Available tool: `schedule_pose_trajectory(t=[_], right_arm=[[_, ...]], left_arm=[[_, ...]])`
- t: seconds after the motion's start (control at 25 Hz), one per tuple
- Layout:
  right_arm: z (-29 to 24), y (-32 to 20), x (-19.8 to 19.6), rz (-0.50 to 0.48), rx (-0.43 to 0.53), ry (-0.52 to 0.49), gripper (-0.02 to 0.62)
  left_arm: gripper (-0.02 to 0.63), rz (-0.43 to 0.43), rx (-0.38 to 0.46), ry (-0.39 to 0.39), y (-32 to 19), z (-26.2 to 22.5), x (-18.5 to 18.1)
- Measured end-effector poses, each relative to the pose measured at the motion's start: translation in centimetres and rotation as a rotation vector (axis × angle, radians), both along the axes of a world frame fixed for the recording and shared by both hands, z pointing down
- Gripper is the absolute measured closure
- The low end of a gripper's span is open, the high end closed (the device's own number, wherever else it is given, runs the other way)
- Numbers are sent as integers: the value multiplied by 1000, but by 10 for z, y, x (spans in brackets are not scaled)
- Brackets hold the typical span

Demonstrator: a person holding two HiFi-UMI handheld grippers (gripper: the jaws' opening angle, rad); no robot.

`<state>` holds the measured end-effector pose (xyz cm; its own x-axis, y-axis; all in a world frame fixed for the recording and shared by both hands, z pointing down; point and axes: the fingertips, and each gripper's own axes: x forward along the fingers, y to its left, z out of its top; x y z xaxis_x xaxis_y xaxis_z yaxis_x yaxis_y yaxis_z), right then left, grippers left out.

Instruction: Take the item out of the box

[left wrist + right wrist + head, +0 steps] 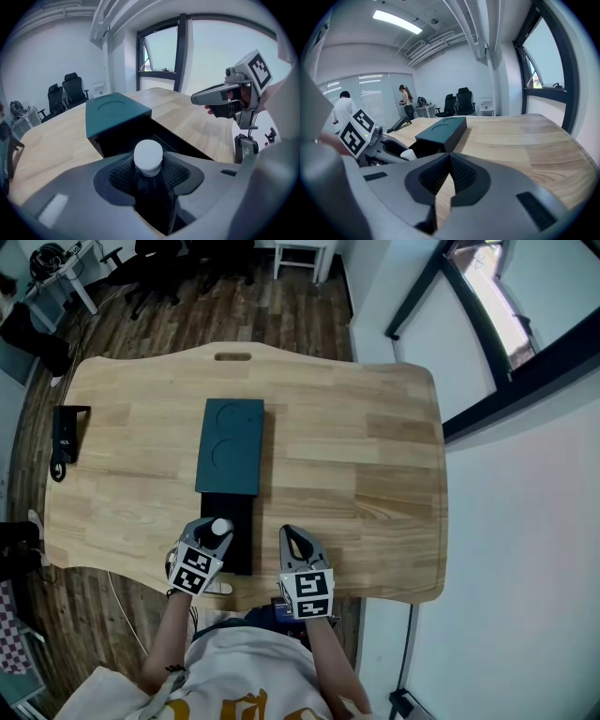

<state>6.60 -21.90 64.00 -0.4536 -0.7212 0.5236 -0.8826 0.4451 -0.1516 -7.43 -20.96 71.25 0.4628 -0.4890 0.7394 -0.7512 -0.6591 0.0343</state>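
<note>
A dark teal box lies on the wooden table, its black inner tray slid out toward me. A dark bottle with a white cap stands upright over the tray between the pads of my left gripper, which is shut on it. The head view shows the cap at my left gripper. My right gripper hovers just right of the tray, shut, with nothing in it. In the right gripper view its jaws meet, and the box lies ahead to the left.
A black device with a cord sits at the table's left edge. A handle slot is cut in the far edge. Office chairs stand beyond the table. Two people stand far off in the right gripper view.
</note>
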Motion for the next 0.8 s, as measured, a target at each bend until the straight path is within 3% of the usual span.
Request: schedule_pose_trajectory(t=[0.52,0.8], right_arm=[[-22,8,3,19,41,6,589],[-40,18,-3,19,84,-2,589]], left_arm=[[426,-8,27,13,3,-29,-4],[426,-19,80,25,7,-54,-15]])
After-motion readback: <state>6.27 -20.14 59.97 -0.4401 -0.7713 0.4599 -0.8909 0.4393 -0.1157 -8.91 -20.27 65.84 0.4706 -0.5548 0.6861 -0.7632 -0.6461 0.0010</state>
